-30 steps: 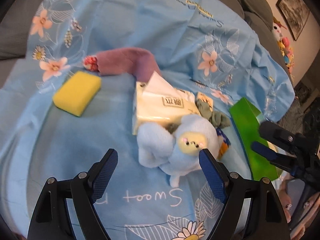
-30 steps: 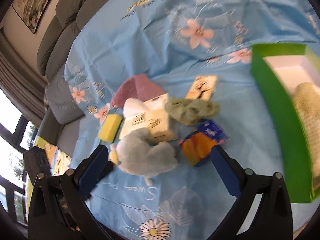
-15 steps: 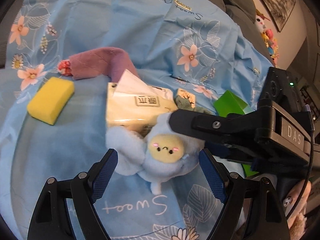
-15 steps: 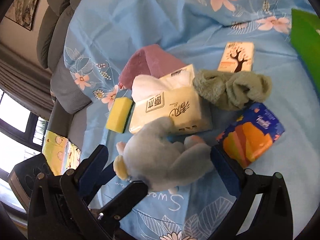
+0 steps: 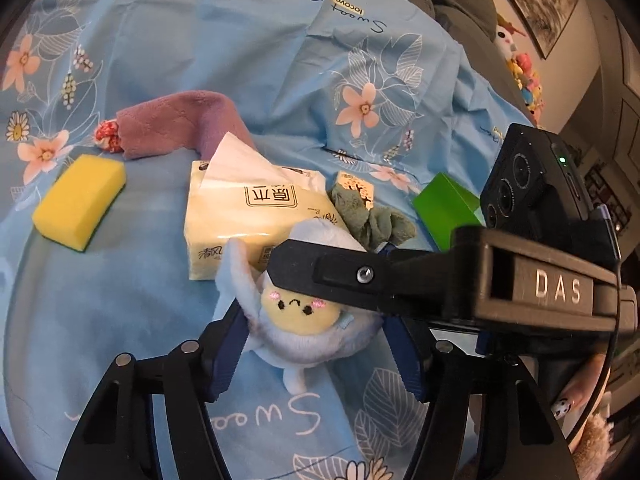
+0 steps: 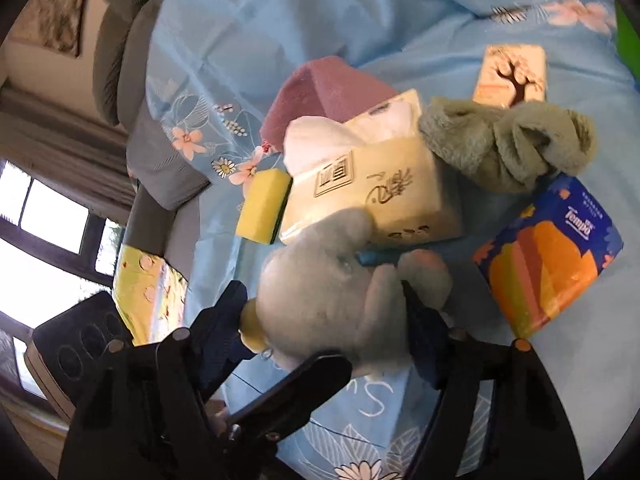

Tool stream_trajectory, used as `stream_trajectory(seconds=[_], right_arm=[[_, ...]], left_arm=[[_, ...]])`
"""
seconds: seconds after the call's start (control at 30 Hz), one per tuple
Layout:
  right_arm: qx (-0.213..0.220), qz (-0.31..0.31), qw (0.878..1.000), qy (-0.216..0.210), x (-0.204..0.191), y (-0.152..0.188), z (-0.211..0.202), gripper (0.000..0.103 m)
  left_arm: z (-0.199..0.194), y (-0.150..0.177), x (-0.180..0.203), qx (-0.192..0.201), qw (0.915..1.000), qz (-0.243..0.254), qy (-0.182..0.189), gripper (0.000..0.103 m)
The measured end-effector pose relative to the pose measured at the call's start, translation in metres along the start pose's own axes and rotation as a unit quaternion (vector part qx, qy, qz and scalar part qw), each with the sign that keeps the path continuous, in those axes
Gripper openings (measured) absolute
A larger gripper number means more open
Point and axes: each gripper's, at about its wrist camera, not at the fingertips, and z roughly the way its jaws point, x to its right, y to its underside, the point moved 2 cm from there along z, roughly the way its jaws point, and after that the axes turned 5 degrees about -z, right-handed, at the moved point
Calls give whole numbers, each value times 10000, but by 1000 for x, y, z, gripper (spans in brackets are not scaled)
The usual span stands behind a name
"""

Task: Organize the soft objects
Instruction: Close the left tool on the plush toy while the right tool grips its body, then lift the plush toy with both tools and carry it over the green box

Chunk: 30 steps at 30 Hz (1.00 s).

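Note:
A light-blue plush toy (image 5: 304, 320) with a yellow face lies on the blue flowered sheet (image 5: 240, 40), against a cream tissue pack (image 5: 256, 220). My left gripper (image 5: 316, 356) straddles the toy's head, its jaws closing, and both blue pads touch its sides. In the right wrist view my right gripper (image 6: 324, 332) is also closing on the plush toy (image 6: 332, 300), pads pressed into its face and body. One black finger (image 5: 340, 276) of the right gripper crosses over the toy's head. A finger (image 6: 288, 392) of the left gripper shows below the toy.
A yellow sponge (image 5: 78, 204) and a purple towel (image 5: 176, 124) lie to the left. A grey-green cloth (image 6: 508, 148), a blue-orange Tempo pack (image 6: 548, 256) and a small tree-print tissue pack (image 6: 510, 74) lie to the right. A green box (image 5: 444, 204) stands beyond them.
Both grippers have narrowed from wide open until their pads meet the plush toy. The right gripper came down and in over the toy, and now crosses the left wrist view.

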Motion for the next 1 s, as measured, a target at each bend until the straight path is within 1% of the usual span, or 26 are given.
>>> stream_trajectory(seconds=[0.1, 0.37, 0.53, 0.7, 0.83, 1.0], right_arm=[[57, -77, 9999, 34, -7, 3, -4, 73], [539, -425, 9976, -69, -36, 8, -31, 73], [768, -572, 9954, -67, -51, 16, -43, 74], [951, -647, 9931, -224, -63, 20, -53, 74], [1135, -802, 9901, -214, -72, 26, -66, 74], [1251, -887, 9879, -237, -78, 31, -83, 74]], left_arm=[[-9, 1, 5, 116, 9999, 22, -38, 66], [-42, 0, 23, 576, 9979, 309, -37, 67], [-57, 1, 32, 745, 9961, 462, -81, 67], [-74, 2, 42, 951, 9936, 590, -160, 66], [-85, 6, 51, 1098, 9919, 629, -101, 67], [-93, 10, 70, 1254, 9888, 785, -175, 67]])
